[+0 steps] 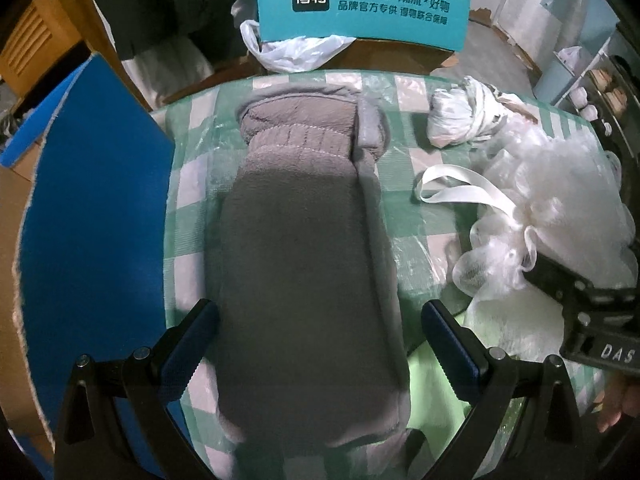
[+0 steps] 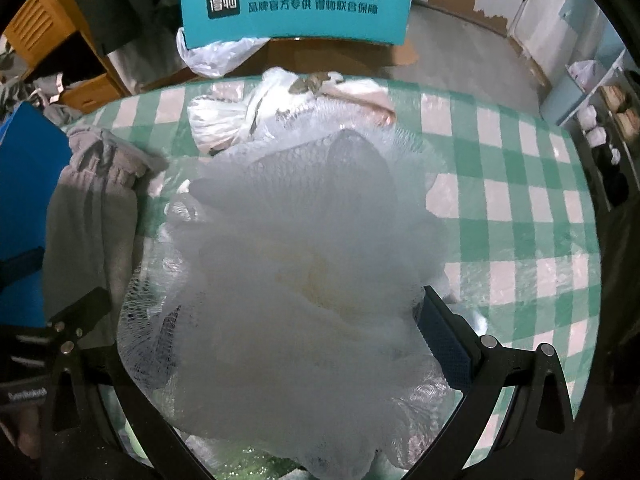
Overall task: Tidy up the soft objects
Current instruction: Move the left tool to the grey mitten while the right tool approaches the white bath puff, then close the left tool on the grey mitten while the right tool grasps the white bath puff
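**Two Grabbers, Two Soft Things**

Because the blue board (image 1: 92, 208) stands along the left edge of the table, it makes a wall there, and the soft things lie to its right on the green checked cloth (image 1: 404, 160).

Next comes the gray glove (image 1: 304, 272). It lies flat and long, cuff pointing away. The left gripper (image 1: 320, 344) has its fingers wide apart, one on each side of the glove. They sit close to it but are not squeezing. I think the glove is lined up like this so the fingers can close across its narrow way.

Further right lies a crumpled white bag (image 1: 460, 120) near the far edge, on its own.

Last comes the white mesh bath puff (image 2: 304, 272), with its loop (image 1: 460, 188) lying toward the glove. The right gripper (image 2: 296, 320) is around the puff. The puff is so fluffy it hides the left finger, so I cannot tell if it is squeezed yet.

Behind the table stands a teal box (image 2: 296, 4).
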Demonstrator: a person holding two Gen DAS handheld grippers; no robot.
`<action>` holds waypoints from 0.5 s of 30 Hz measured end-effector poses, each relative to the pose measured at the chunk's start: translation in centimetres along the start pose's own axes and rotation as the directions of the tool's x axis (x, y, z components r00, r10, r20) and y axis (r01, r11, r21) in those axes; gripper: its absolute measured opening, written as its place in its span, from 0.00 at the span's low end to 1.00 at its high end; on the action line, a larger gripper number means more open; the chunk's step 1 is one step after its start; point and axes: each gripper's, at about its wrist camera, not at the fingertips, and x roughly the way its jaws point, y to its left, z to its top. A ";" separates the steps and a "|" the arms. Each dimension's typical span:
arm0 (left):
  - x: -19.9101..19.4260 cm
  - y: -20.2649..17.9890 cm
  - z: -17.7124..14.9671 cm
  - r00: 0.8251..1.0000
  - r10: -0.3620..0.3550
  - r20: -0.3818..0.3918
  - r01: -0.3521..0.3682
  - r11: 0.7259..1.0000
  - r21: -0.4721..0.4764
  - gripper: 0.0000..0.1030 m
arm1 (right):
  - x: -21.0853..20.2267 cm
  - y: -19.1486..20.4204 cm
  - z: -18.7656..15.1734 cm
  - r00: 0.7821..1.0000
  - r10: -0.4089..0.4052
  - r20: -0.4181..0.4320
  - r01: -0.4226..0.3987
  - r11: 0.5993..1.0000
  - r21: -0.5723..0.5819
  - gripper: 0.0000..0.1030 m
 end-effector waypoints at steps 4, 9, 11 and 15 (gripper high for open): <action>0.9 -0.1 0.2 1.000 -0.006 -0.021 0.006 1.000 -0.005 0.99 | 0.7 0.1 -0.1 1.000 0.024 -0.010 -0.024 1.000 -0.006 0.98; 1.9 -0.9 0.3 1.000 0.018 -0.023 -0.017 0.999 0.035 0.99 | 0.9 0.4 0.0 0.999 0.033 -0.002 -0.033 0.999 -0.018 0.91; 2.0 -1.1 0.4 0.999 0.030 -0.019 -0.029 0.998 0.056 0.99 | 0.7 0.7 0.2 0.999 0.042 0.006 -0.042 0.999 -0.028 0.84; 1.6 -1.6 0.0 0.998 0.066 0.013 -0.066 0.994 0.087 0.83 | 0.0 1.3 0.4 0.999 0.029 0.035 -0.027 0.998 -0.058 0.68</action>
